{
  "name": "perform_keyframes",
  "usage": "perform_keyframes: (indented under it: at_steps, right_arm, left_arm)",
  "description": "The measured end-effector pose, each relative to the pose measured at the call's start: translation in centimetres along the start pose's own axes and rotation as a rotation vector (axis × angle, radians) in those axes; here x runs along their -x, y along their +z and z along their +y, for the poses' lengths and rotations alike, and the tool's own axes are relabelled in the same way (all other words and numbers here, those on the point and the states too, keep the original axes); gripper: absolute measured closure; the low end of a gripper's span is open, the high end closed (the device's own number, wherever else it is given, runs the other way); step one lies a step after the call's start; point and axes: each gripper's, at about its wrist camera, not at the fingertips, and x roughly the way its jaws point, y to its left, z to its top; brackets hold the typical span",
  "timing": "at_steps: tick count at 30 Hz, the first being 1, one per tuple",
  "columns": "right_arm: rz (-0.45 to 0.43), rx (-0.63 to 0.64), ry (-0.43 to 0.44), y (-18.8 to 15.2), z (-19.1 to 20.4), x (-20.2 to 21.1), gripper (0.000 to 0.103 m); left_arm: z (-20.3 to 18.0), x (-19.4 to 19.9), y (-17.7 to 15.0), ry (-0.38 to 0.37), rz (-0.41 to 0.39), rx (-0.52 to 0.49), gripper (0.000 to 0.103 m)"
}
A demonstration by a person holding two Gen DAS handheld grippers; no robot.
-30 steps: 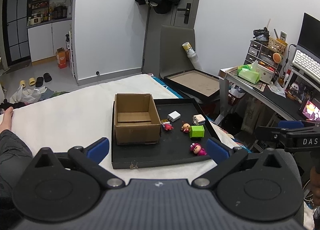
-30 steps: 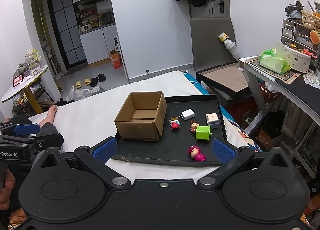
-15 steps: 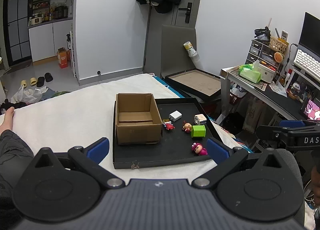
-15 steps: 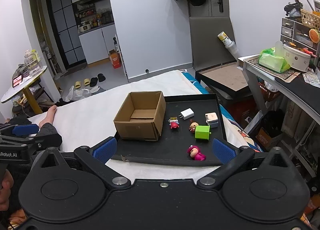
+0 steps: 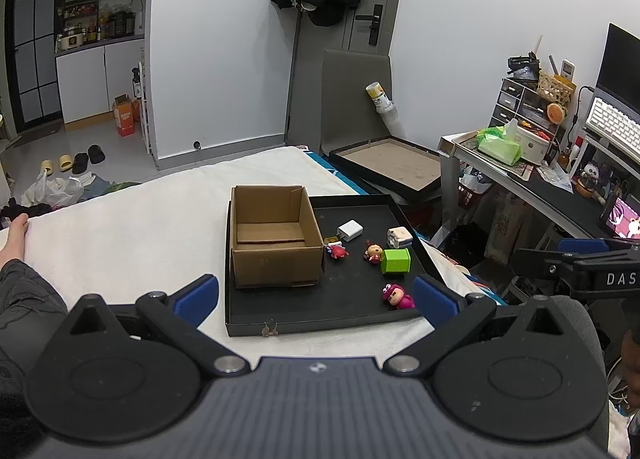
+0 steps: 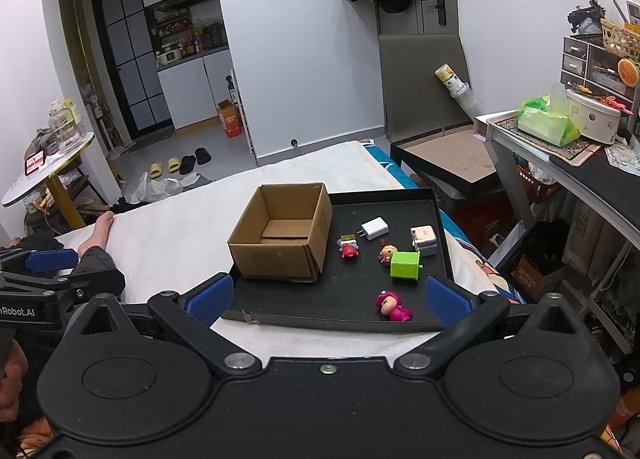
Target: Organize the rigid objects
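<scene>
Item: pink figurine, lying on the black tray, just ahead of the right gripper, toward its right finger. Both grippers spread wide, empty. Likely light, hard, smooth; pinch across the body. Cardboard box ahead-left.

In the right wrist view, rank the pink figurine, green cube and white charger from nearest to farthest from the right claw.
1. Pink figurine, front of the tray, beside the right claw.
2. Green cube, mid-tray on the right.
3. White charger, toward the tray's back.
</scene>
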Motion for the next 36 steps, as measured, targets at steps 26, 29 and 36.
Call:
perform_keyframes:
  at_steps: [26,29,36]
  right_arm:
    - [0.007,-0.01,0.016,-0.3,-0.2,-0.2,0.0]
    - [0.009,-0.008,0.018,-0.5,-0.1,-0.3,0.0]
    - [0.027,-0.027,0.021,-0.7,-0.2,-0.9,0.0]
  left_arm:
    - [0.1,0.0,-0.3,-0.007,0.005,0.004,0.0]
    - [0.1,0.0,-0.3,-0.007,0.004,0.004,0.0]
    - [0.5,-1.3,-0.7,-0.008,0.044,0.018,0.0]
